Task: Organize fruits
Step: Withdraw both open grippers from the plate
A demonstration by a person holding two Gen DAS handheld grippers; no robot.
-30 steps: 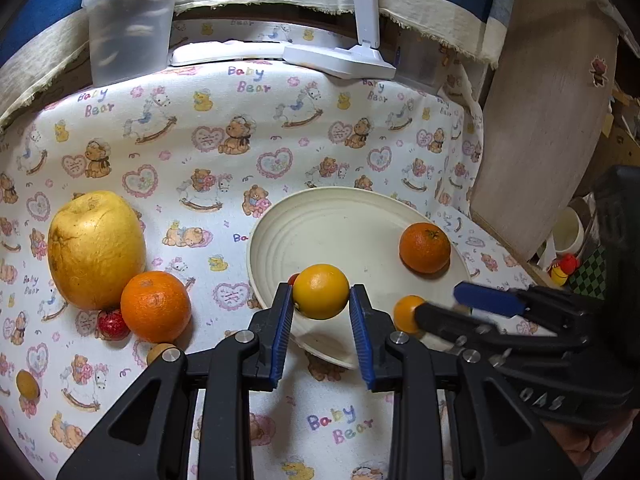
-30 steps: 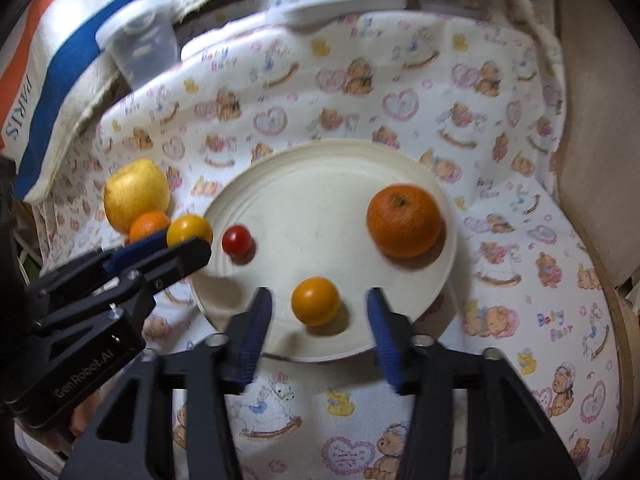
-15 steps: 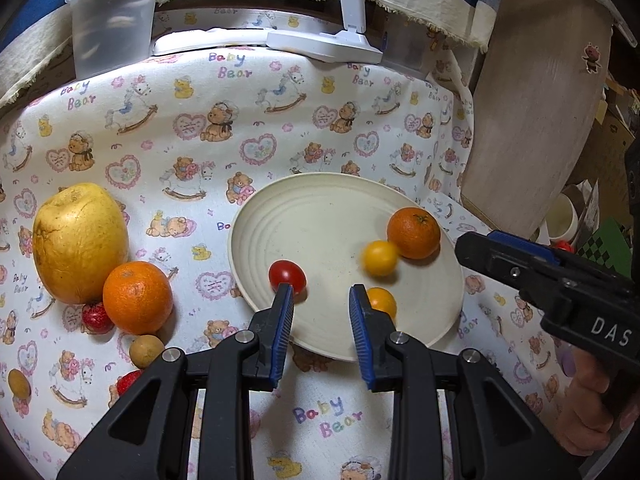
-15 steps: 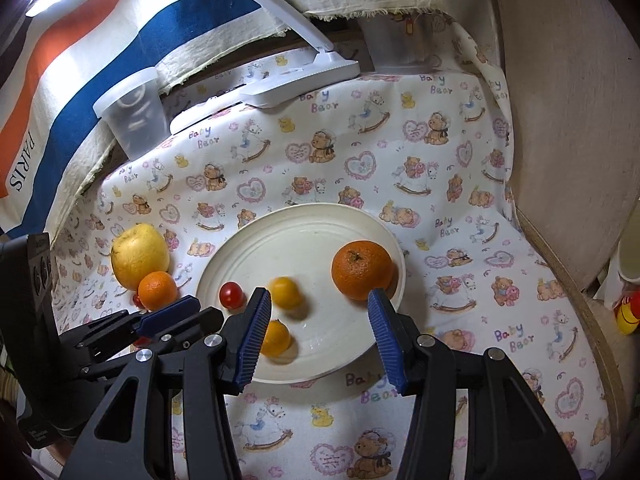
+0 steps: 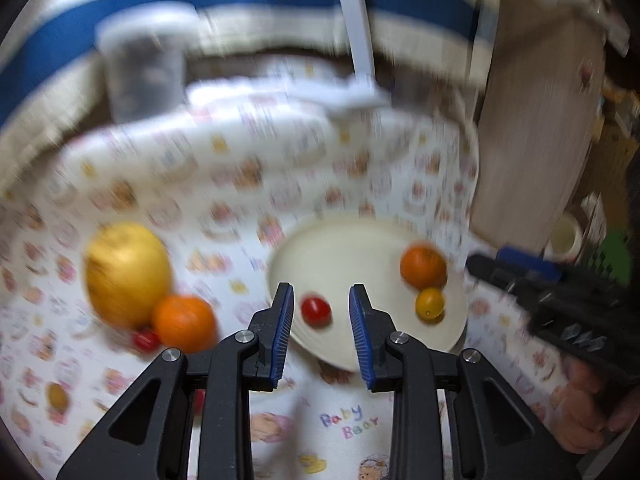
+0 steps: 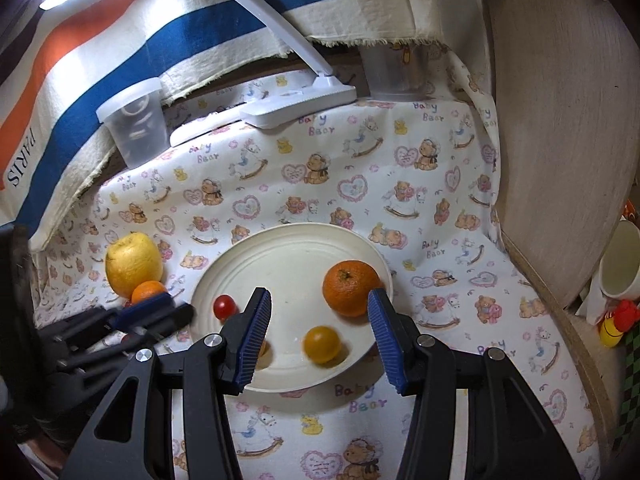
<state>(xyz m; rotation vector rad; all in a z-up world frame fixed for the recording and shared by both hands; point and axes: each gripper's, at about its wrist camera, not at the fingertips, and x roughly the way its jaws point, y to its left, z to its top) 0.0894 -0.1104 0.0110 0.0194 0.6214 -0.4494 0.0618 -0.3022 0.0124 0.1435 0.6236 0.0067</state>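
A cream plate holds a large orange, a red cherry tomato, a yellow tomato and a second yellow fruit partly hidden behind my right finger. My left gripper is open and empty, raised above the plate's near rim. My right gripper is open and empty above the plate's front. Left of the plate lie a big yellow apple, an orange and small red fruit.
The left wrist view is motion-blurred. A clear plastic tub and a white lamp base stand at the back. A round wooden board leans at the right, with a white cup beyond. A small yellowish fruit lies near left.
My left gripper let the yellow tomato go onto the plate and has pulled back and up. My right gripper has also drawn back from the plate. The yellow tomatoes rolled on the plate.
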